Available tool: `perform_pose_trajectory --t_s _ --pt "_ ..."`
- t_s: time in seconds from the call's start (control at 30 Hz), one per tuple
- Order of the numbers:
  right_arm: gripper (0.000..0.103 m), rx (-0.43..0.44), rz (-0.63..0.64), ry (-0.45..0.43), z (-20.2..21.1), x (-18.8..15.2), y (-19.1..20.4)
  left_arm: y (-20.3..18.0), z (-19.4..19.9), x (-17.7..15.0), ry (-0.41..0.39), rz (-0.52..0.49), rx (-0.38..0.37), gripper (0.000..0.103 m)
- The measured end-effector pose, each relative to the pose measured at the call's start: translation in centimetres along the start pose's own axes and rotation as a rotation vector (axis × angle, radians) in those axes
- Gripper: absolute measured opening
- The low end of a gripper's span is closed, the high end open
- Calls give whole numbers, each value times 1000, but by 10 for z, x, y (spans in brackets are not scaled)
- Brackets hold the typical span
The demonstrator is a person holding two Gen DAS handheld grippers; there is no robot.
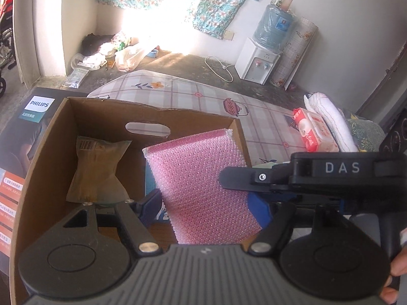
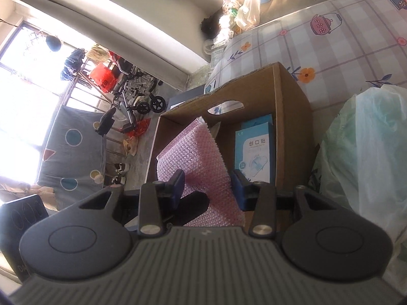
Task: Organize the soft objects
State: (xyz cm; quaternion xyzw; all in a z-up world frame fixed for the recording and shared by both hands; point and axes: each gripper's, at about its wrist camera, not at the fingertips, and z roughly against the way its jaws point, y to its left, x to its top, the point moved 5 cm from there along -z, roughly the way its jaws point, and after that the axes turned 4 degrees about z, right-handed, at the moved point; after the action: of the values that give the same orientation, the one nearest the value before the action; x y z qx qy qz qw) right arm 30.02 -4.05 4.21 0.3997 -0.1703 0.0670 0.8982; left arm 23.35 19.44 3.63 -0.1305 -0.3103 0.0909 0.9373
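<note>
Bubble wrap point(image 1: 203, 193) half inside box point(image 1: 51, 157), tilted to clear the rim. R gripper point(image 2: 208, 186) jaws wide, wrap between them, grip unclear. L gripper point(image 1: 207, 207) also wide, straddles wrap, likely steadying.

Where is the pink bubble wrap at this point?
The pink bubble wrap leans inside the cardboard box, right of the brown padded pouch. In the right wrist view it sits between the right tongs, left of the blue bandage box.

Water dispenser point(image 1: 257, 62) by wall; wheelchair point(image 2: 137, 94) nr window.
</note>
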Motion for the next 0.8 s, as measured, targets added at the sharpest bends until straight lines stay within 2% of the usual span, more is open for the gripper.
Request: perform_pose_trajectory --t_s 0.17,0.4,0.57,0.7,0.8 --pt "41 -83 66 -46 -16 14 0 16 -33 10 30 5 -5 74" --pt "41 -119 79 -74 -21 29 -15 28 -84 7 102 13 2 73" --pt "41 -111 85 -82 -16 31 -23 47 -89 6 124 38 71 66" --pt "41 -83 83 -95 -9 30 -24 61 -85 9 115 36 156 61" --pt "41 -52 82 -101 -4 28 -25 63 -90 8 136 8 234 57"
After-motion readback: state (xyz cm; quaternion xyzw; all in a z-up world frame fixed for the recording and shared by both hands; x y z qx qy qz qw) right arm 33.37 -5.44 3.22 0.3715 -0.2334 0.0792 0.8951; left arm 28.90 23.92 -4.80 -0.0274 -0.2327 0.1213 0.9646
